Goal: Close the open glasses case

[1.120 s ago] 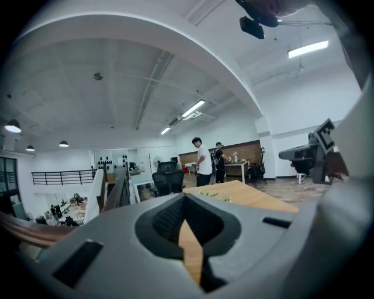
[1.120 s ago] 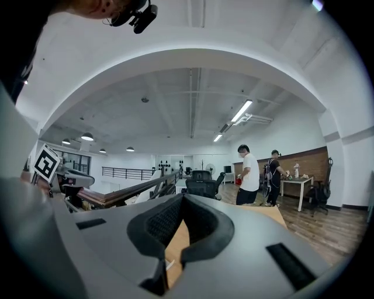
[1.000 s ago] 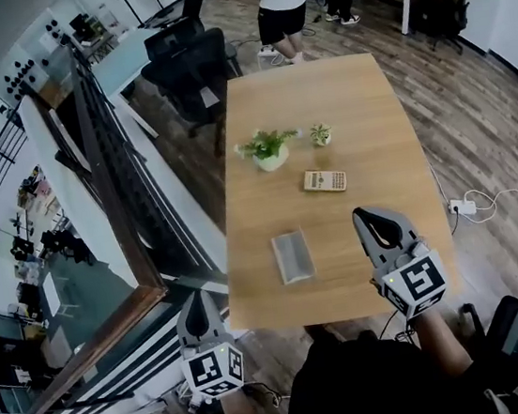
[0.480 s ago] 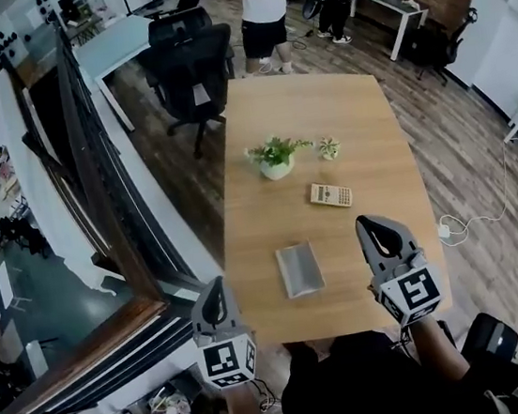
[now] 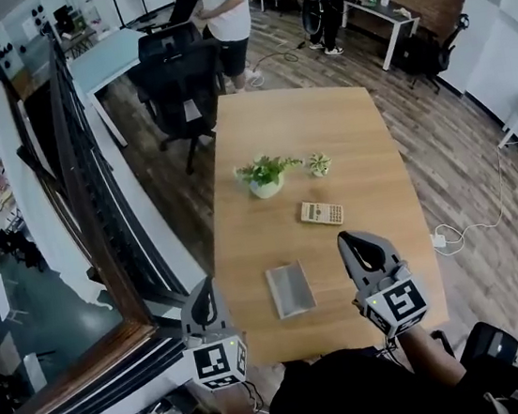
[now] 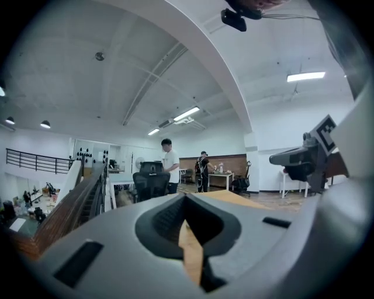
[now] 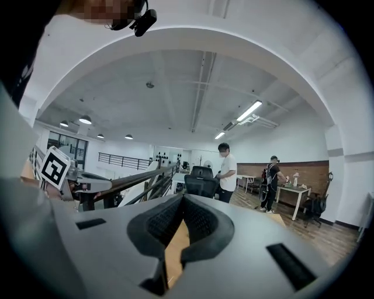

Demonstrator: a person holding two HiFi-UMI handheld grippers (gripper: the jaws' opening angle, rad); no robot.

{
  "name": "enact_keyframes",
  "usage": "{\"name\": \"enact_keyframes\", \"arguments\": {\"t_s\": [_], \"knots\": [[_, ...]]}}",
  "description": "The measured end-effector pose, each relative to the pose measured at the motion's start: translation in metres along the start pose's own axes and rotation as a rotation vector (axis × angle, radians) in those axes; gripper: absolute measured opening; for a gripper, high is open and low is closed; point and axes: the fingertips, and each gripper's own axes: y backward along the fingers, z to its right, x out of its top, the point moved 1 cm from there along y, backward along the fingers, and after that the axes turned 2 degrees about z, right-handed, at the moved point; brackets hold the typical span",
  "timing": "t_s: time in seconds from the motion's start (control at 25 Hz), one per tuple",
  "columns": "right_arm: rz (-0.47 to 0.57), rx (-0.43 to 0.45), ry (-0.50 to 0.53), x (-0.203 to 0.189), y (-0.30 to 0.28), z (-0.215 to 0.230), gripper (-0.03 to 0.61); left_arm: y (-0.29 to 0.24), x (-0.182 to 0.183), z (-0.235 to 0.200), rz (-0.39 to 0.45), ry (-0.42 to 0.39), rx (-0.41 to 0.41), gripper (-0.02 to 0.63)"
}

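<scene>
- The left tool (image 5: 202,291), jaws pressed together on nothing, hangs off the worktop's near left corner.
- The right tool (image 5: 353,242), also closed and empty, is over the near right part of the wooden worktop (image 5: 347,123).
- A leafy plant (image 5: 262,174) in a white pot stands mid-worktop.
- The grey glasses case (image 5: 291,289) lies flat between the tools, touching neither.
- The calculator (image 5: 321,213) has print too small to read.
- A small plant (image 5: 319,163) stands beside the bigger one.
</scene>
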Motion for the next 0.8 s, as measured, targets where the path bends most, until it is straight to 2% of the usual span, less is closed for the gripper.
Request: {"name": "enact_keyframes", "arguments": {"t_s": [0.28,0.48,0.8], "knots": [[-0.058,-0.032,-0.100,-0.030,0.005,0.012,0.014,-0.014,-0.003,0.018,-0.042,-0.016,-0.025,-0.003],[-0.025,-0.043,-0.091,-0.034,0.006,0.014,0.014,-0.014,-0.009,0.015,-0.066,-0.021,-0.045,-0.003],[-0.041,-0.082,-0.131,-0.043,0.007,0.014,0.022,-0.015,-0.004,0.017,-0.080,-0.043,-0.086,-0.003]]}}
